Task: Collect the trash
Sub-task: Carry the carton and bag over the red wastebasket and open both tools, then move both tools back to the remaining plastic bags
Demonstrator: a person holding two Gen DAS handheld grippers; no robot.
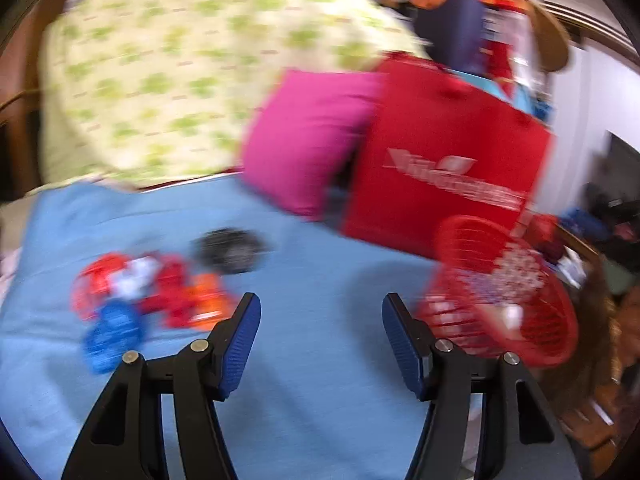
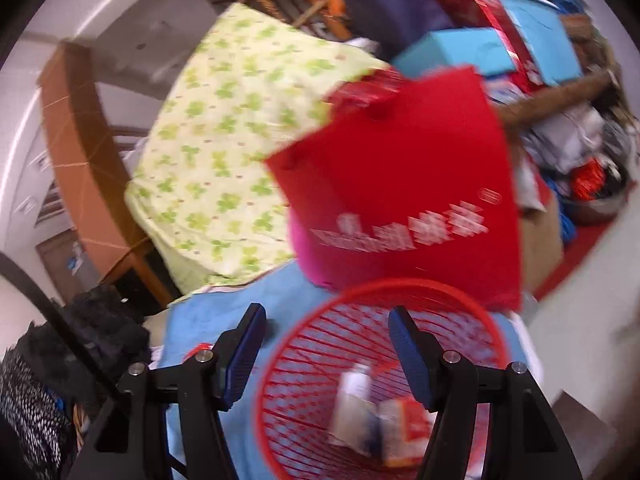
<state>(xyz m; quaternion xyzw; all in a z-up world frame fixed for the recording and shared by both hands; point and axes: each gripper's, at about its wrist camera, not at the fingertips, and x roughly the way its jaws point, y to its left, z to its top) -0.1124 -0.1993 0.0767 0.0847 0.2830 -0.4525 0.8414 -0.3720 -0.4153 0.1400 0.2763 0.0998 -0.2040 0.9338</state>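
Both wrist views look down, sharing the red basket (image 1: 520, 320) (image 2: 280, 360).

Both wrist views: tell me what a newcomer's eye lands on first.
The big red bag with white lettering stands at the back of the blue sheet, beside a pink cushion. The red mesh basket sits right under the open right gripper, with wrappers already inside. Left of the open left gripper, a blurred cluster of red, blue and orange trash lies on the sheet.

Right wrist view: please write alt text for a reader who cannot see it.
An open, empty right gripper hangs over a red mesh basket holding a few blurred wrappers. The basket stands on a blue sheet, with a red bag behind it.
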